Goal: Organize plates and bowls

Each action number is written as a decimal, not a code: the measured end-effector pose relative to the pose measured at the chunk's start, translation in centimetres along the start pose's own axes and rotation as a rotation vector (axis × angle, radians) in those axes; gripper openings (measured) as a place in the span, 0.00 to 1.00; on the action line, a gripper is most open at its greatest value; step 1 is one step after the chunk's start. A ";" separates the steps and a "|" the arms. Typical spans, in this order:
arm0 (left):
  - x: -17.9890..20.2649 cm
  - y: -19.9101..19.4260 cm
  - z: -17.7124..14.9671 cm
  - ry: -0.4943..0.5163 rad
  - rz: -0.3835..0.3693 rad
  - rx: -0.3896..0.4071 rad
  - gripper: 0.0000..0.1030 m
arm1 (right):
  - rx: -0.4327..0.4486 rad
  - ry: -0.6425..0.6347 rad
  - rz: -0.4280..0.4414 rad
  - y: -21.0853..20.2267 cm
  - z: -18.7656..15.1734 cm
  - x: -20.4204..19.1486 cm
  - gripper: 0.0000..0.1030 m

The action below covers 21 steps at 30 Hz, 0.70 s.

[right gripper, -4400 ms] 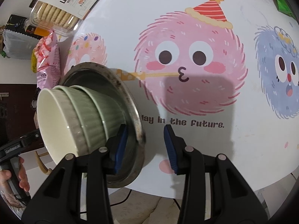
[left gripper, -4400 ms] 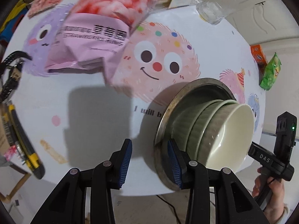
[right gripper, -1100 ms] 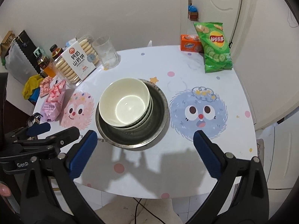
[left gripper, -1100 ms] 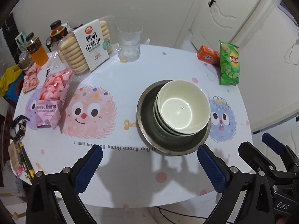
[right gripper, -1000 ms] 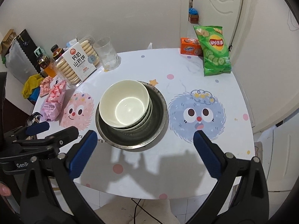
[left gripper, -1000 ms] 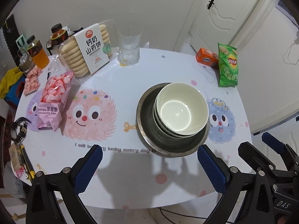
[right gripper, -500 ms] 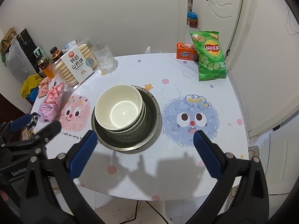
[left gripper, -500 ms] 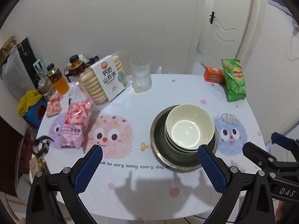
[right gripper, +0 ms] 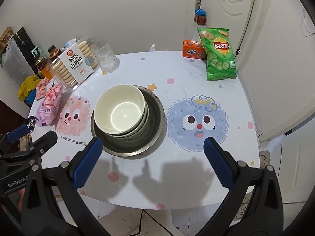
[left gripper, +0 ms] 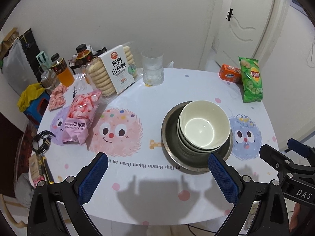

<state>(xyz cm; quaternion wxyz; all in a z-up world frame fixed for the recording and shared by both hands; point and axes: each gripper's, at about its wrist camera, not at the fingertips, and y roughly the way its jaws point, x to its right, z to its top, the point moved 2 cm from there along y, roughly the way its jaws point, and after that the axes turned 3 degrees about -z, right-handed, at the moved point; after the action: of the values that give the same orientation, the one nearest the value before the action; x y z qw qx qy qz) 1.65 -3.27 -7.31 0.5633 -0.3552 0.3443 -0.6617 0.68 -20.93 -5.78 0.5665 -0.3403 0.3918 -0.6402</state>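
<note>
A cream bowl [left gripper: 203, 125] tops a stack of green bowls nested in a wide metal plate [left gripper: 166, 143] right of the table's middle. The right wrist view shows the same cream bowl [right gripper: 120, 111] and metal plate [right gripper: 154, 122]. My left gripper [left gripper: 157, 157] hangs wide open above the table's near edge, holding nothing, with the stack just beyond its right finger. My right gripper [right gripper: 152, 140] is also wide open and empty, the stack ahead of its left finger. Each gripper appears at the edge of the other's view.
The table [left gripper: 149, 98] has a cartoon-print cover. At the back stand a biscuit box [left gripper: 118, 72], a glass [left gripper: 153, 70] and drink bottles [left gripper: 63, 70]. A pink snack bag [left gripper: 80, 118] lies left; a chip bag [right gripper: 218, 55] and orange box [right gripper: 194, 50] sit far right. A door [right gripper: 226, 9] is behind.
Both grippers have pulled back and risen away from the plate's rim, and their jaws have gone from narrow to wide open. The bowl stack stays in the metal plate.
</note>
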 end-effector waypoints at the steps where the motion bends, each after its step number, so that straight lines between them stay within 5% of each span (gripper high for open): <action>1: 0.1 0.0 0.0 0.003 0.000 -0.003 1.00 | 0.000 -0.003 0.000 0.0 0.0 -0.1 0.99; 21: -0.3 0.4 0.0 -0.001 -0.004 -0.024 1.00 | -0.011 -0.021 -0.015 0.4 0.1 -0.2 0.99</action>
<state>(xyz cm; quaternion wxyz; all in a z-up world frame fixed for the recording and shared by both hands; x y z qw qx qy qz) 1.89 -3.05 -7.65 0.5580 -0.3629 0.3513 -0.6584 1.00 -20.71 -6.08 0.5637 -0.3533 0.3867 -0.6386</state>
